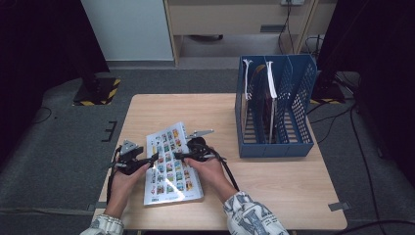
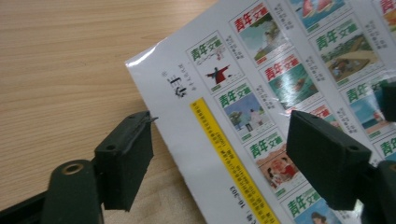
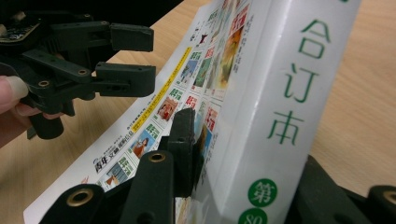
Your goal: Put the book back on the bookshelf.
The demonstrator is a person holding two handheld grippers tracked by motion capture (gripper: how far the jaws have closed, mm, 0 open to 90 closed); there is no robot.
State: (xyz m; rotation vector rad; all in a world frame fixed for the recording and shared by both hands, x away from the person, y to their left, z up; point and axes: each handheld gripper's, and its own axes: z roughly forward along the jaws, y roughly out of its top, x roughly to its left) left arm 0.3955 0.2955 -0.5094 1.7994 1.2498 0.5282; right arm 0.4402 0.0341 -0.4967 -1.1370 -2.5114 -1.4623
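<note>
Thick white book point(image 3: 261, 116), green spine lettering, cover w/ small colour pics.

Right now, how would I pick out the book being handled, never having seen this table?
Start at the wooden table and its blue file rack. To the rack's left, near the front edge, lies the thick book between the two grippers. Its white cover, tiled with small colourful pictures, sets it apart from the upright items in the rack.

Item count: one magazine point(image 1: 171, 164); one blue file rack point(image 1: 274, 147) with three compartments; two handheld grippers, left point(image 1: 152, 158) and right point(image 1: 179, 155); one table point(image 1: 274, 181)
</note>
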